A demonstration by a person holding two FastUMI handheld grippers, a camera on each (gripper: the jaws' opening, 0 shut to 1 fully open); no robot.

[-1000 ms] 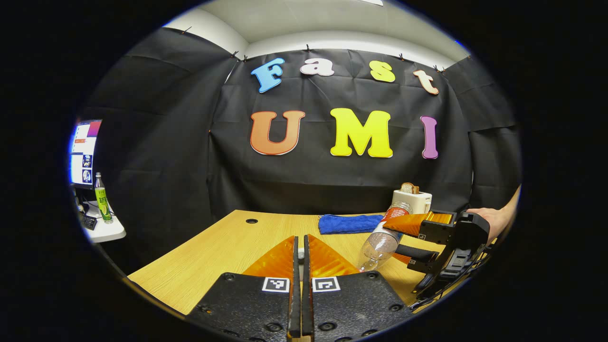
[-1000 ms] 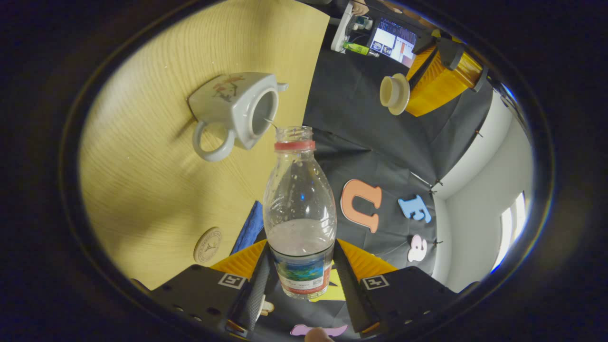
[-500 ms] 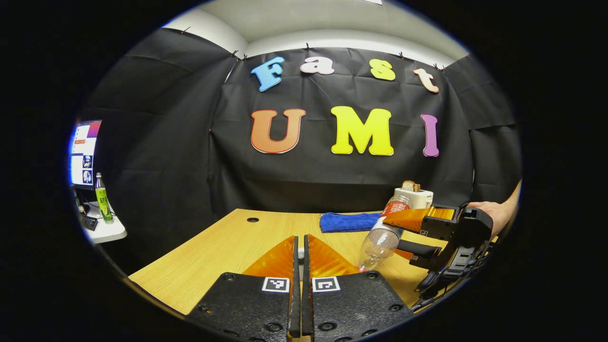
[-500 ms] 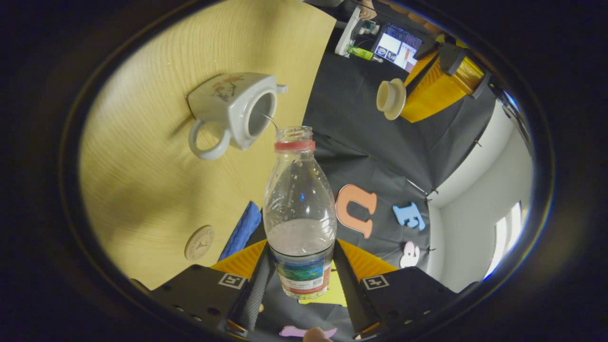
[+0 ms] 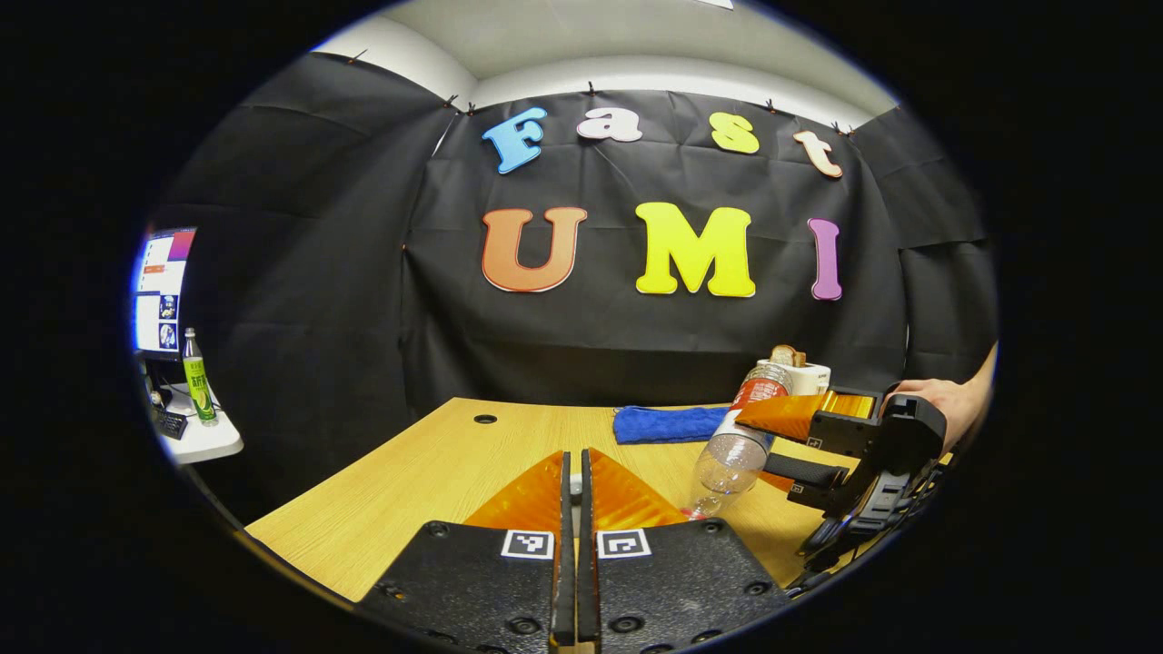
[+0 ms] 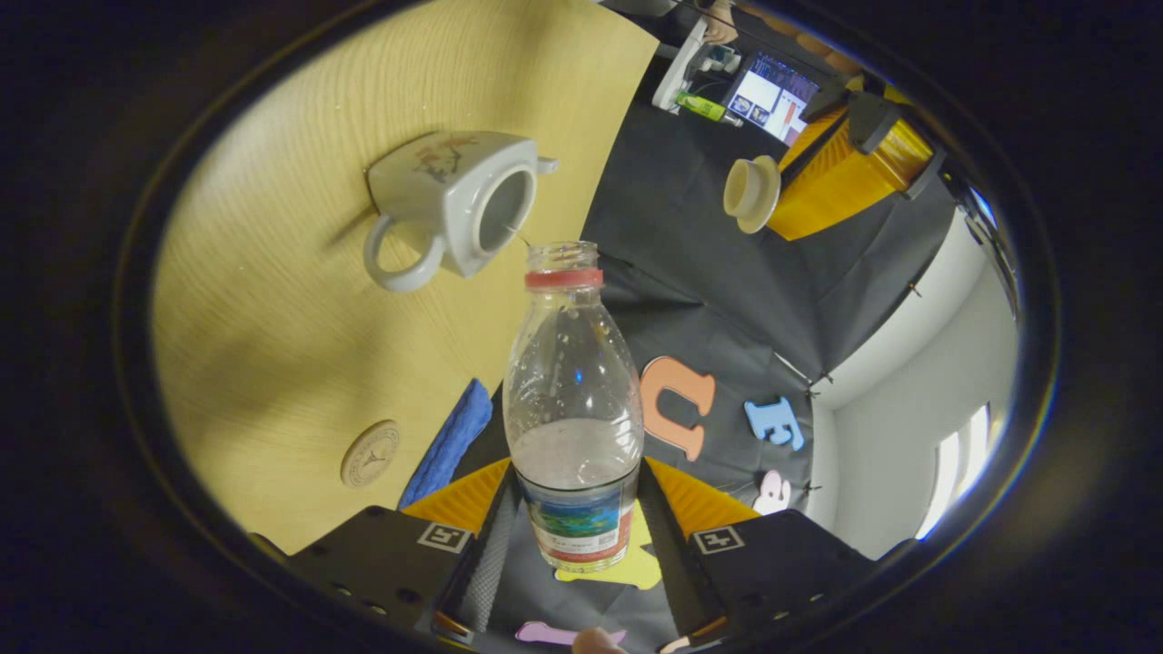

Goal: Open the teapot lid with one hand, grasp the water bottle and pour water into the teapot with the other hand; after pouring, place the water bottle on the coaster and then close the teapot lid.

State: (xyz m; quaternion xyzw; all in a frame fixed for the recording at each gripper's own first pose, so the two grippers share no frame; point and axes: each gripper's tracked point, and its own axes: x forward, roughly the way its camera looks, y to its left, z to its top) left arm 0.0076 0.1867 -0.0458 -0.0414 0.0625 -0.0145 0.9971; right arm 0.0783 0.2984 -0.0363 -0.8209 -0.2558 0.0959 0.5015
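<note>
My right gripper (image 6: 574, 513) is shut on the clear water bottle (image 6: 571, 381), holding it at its labelled lower part. The uncapped, red-ringed mouth tilts toward the open white teapot (image 6: 436, 195) on the wooden table (image 6: 273, 318). A thin thread of water runs from the mouth to the teapot's opening. My left gripper (image 6: 783, 177) holds the white teapot lid (image 6: 750, 191) up and off to the side. In the left gripper view, my left gripper (image 5: 574, 486) is shut, with a sliver of white between the fingers. To its right, the right gripper (image 5: 772, 445) tips the bottle (image 5: 731, 454) downward.
A round cork coaster (image 6: 370, 453) lies on the table beside a folded blue cloth (image 5: 668, 424). A white toaster with bread (image 5: 800, 372) stands at the back right. A monitor (image 5: 162, 291) and a green bottle (image 5: 194, 381) sit on a side desk at the left. A hand (image 5: 949, 409) grips the right gripper.
The right gripper with the tilted bottle has risen slightly and drifted a little right. In the right gripper view the teapot, coaster and cloth have shifted slightly. The left gripper stays still with the lid.
</note>
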